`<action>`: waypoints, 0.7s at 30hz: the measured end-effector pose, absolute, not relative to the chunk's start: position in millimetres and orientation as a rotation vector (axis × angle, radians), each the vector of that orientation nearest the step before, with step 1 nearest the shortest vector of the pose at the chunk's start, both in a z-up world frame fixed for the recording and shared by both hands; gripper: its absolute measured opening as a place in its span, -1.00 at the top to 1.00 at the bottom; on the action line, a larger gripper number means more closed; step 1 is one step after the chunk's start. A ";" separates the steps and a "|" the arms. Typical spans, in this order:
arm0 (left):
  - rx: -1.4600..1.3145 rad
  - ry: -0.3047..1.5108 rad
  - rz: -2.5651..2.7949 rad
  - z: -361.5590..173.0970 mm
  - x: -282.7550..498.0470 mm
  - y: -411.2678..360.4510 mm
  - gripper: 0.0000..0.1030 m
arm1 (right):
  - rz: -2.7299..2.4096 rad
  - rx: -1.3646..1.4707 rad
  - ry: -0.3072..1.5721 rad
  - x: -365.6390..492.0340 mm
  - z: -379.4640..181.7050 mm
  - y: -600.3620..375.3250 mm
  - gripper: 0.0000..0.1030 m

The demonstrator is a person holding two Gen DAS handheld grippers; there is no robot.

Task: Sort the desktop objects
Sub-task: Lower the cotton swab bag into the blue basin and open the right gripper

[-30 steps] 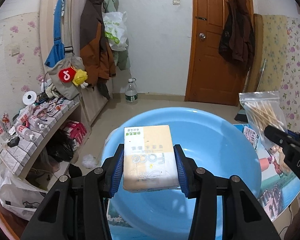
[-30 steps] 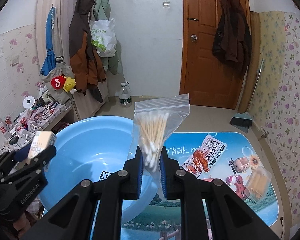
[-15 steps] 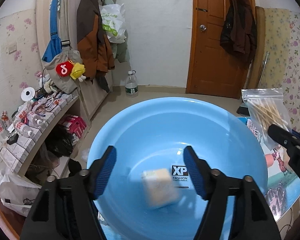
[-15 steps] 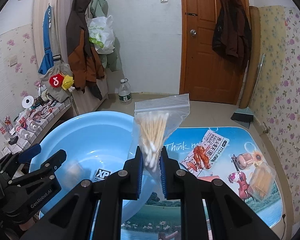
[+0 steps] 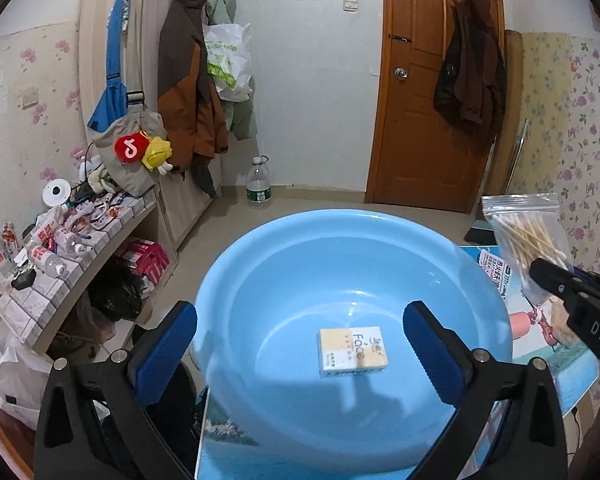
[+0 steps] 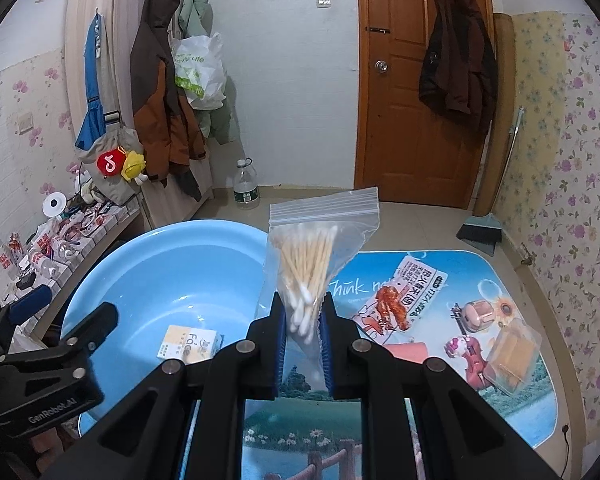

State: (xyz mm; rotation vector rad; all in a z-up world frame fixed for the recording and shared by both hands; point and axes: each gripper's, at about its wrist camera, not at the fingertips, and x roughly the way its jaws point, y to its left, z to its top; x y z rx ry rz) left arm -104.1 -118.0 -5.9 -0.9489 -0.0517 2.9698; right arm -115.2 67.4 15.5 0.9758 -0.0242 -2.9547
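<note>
"Face" is showing on the tissue pack (image 5: pixel 353 351) in the basin (image 5: pixel 300 248). "Think" is running across the mat (image 6: pixel 480 272) at one o'clock from the right gripper (image 6: pixel 302 344). "GenRobot.AI" is showing on the left gripper (image 6: pixel 68 312), "DAS" on the right gripper's side.

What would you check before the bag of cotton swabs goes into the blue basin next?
1. Tissue pack lying in the basin: ok.
2. Left gripper with nothing between its jaws, which are opening: ok.
3. Right gripper clamped on the swab bag: ok.
4. Bag's zip closed: cannot tell.
5. Free space in the basin beside the pack: ok.
6. Bag already over the basin: not ok, it hangs beside the rim.
</note>
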 end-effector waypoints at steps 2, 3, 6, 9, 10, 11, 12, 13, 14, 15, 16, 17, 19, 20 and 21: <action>-0.962 -0.062 2.977 -6.5 -101.5 -121.7 -1.00 | -2.956 0.978 -0.033 -111.4 16.8 67.8 0.69; -0.976 -0.067 2.981 -7.4 -100.5 -123.6 -1.00 | -2.955 0.982 -0.038 -110.0 17.2 67.4 0.69; -0.997 -0.093 2.987 -8.0 -94.2 -128.8 -1.00 | -2.954 0.981 -0.038 -105.4 18.6 66.4 0.69; -0.990 -0.105 3.005 -4.6 -87.5 -133.4 -1.00 | -2.960 0.959 -0.025 -97.3 22.7 64.5 0.69; -0.990 -0.109 3.009 -3.5 -85.7 -134.8 -1.00 | -2.961 0.956 -0.025 -95.0 24.2 63.5 0.69; -0.989 -0.116 3.011 -2.4 -83.6 -136.6 -1.00 | -2.960 0.954 -0.027 -93.2 25.2 62.8 0.69; -0.990 -0.121 3.013 -1.6 -82.4 -138.3 -1.00 | -2.957 0.955 -0.030 -91.4 26.1 62.1 0.69; -0.989 -0.123 3.015 -0.8 -80.0 -140.3 -1.00 | -2.954 0.954 -0.035 -89.6 27.1 61.7 0.69; -0.988 -0.124 3.018 0.5 -78.2 -142.2 -1.00 | -2.953 0.949 -0.037 -87.3 28.6 60.6 0.69; -0.984 -0.124 3.022 1.9 -75.7 -144.0 -1.00 | -2.952 0.942 -0.035 -85.1 30.0 59.5 0.69; -0.979 -0.125 3.027 3.4 -73.3 -145.9 -1.00 | -2.951 0.935 -0.033 -82.8 32.1 58.2 0.69; -0.975 -0.126 3.033 5.0 -71.1 -148.1 -1.00 | -2.950 0.928 -0.032 -80.8 34.0 57.8 0.69; -0.972 -0.127 3.040 5.8 -68.1 -151.0 -1.00 | -2.943 0.917 -0.032 -76.3 37.8 55.6 0.69; -0.975 -0.123 3.047 6.2 -66.6 -152.1 -1.00 | -2.941 0.910 -0.035 -73.2 40.1 55.0 0.69; -0.975 -0.120 3.052 6.5 -65.5 -152.5 -1.00 | -2.942 0.901 -0.036 -69.9 42.4 54.9 0.69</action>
